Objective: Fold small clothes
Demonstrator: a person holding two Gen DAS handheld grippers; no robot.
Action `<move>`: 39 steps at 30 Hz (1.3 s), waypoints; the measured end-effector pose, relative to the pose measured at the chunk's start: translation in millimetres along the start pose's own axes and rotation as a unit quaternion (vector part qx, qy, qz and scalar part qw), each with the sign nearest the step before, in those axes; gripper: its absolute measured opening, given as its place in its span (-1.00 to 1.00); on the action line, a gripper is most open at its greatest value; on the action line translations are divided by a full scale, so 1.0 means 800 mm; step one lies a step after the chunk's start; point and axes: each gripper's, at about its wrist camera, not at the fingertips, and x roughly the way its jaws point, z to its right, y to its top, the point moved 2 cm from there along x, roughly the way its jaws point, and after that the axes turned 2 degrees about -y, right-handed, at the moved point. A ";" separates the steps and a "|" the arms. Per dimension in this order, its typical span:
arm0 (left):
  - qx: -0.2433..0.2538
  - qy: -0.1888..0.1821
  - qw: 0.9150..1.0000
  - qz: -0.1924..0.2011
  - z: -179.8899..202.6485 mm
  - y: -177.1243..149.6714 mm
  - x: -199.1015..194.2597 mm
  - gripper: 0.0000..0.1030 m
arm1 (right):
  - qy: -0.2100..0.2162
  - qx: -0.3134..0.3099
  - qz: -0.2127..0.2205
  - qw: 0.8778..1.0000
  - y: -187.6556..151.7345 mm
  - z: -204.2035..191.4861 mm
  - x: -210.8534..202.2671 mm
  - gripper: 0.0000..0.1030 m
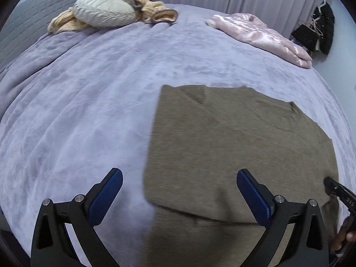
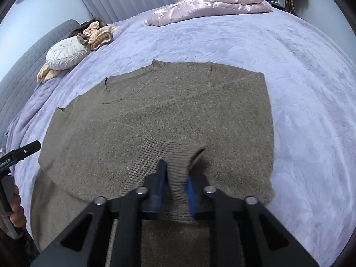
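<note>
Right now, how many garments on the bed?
2 clear: brown sweater near, cuff pinched by right gripper; pink jacket at far edge. The beige pile by the round cushion may hide more.

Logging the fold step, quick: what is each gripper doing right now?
Left gripper: open, nothing between its blue pads.
Right gripper: shut on the ribbed cuff of the brown knitted sweater.
</note>
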 end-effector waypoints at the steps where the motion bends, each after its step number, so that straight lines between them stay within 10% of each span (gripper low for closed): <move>1: -0.009 0.007 1.000 0.000 -0.012 0.003 0.001 0.99 | 0.000 0.002 0.006 1.000 0.003 0.000 -0.005 -0.80; 11: -0.008 0.056 0.998 0.002 -0.027 0.041 0.009 0.99 | -0.034 -0.021 0.096 0.995 0.037 -0.011 -0.088 -0.82; 20: 0.013 0.081 0.993 -0.079 -0.014 0.015 0.079 0.99 | -0.073 -0.002 0.030 0.997 0.028 0.022 -0.023 -0.81; 28: 0.004 0.033 0.999 -0.025 -0.013 0.005 0.010 0.99 | -0.107 0.047 0.033 0.993 0.015 0.042 -0.043 -0.22; 32: 0.048 -0.016 0.998 -0.027 0.034 -0.030 -0.004 0.99 | -0.099 -0.025 0.066 0.993 0.007 -0.024 -0.071 0.48; 39: 0.119 0.000 0.990 -0.079 0.071 -0.085 0.038 1.00 | -0.095 -0.093 -0.051 0.990 -0.038 -0.085 0.011 0.51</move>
